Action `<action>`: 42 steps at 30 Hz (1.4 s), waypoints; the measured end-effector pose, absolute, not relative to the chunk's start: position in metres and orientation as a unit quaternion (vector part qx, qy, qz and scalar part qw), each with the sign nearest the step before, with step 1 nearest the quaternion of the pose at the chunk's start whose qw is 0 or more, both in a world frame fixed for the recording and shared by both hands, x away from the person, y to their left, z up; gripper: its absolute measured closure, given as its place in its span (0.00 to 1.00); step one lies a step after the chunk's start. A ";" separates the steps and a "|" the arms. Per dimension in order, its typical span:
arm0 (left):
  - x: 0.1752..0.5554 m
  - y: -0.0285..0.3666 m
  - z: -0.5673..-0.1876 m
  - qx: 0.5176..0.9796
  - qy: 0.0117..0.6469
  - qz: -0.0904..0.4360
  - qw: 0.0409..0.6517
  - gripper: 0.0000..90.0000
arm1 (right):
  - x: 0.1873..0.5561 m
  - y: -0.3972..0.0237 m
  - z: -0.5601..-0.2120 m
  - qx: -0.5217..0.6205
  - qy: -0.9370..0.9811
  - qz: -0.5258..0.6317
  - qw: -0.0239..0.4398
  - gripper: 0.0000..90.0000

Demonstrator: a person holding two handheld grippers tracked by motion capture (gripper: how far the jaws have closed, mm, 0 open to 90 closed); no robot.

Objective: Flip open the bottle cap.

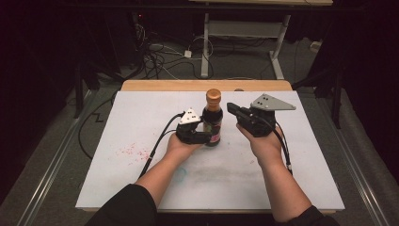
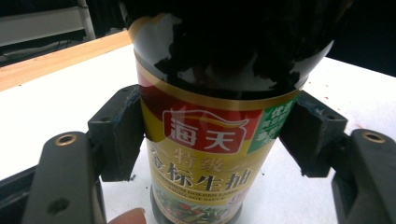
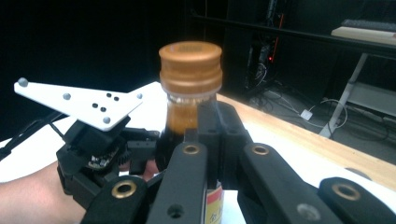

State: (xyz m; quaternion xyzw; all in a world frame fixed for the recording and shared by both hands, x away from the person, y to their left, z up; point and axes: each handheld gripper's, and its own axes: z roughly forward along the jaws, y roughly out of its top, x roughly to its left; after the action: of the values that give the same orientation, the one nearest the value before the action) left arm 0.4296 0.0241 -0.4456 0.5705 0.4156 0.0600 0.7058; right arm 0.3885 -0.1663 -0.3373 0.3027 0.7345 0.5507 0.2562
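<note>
Bottle (image 1: pixel 213 117) upright on tabletop (image 1: pixel 141 122), centre, toward far edge. Left claw (image 1: pixel 203 136) clamped on bottle's lower body, pads (image 2: pixel 119 130) pressed to label from both sides. Right claw (image 1: pixel 231 109) closed with nothing in it, raised just right of bottle near neck. Orange cap (image 3: pixel 190 65) on. Red stain (image 1: pixel 134 151) near left.

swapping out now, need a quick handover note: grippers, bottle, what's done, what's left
Left gripper: shut on the soy sauce bottle, pads on both sides of the label, bottle upright on the white mat.
Right gripper: shut, empty, held beside the bottle neck, not touching it.
Cap: on the bottle.
Done: bottle steadied.
Left: probably bring the right gripper to the cap and open it while the left one holds.
</note>
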 end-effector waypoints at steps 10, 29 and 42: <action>0.428 0.023 -0.447 0.562 0.421 0.063 0.710 0.30 | 0.395 -0.157 -0.329 0.297 0.750 0.529 0.264 1.00; 0.427 0.022 -0.447 0.566 0.421 0.071 0.705 0.31 | 0.402 -0.148 -0.319 0.276 0.767 0.524 0.248 1.00; 0.425 0.021 -0.448 0.568 0.415 0.087 0.705 0.31 | 0.401 -0.144 -0.313 0.272 0.780 0.504 0.254 1.00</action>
State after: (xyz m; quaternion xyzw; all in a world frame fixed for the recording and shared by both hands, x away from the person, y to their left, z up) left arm 0.4251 0.0207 -0.4481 0.5683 0.4148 0.0872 0.7053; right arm 0.4008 -0.1439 -0.3132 0.2720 0.7795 0.5039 0.2539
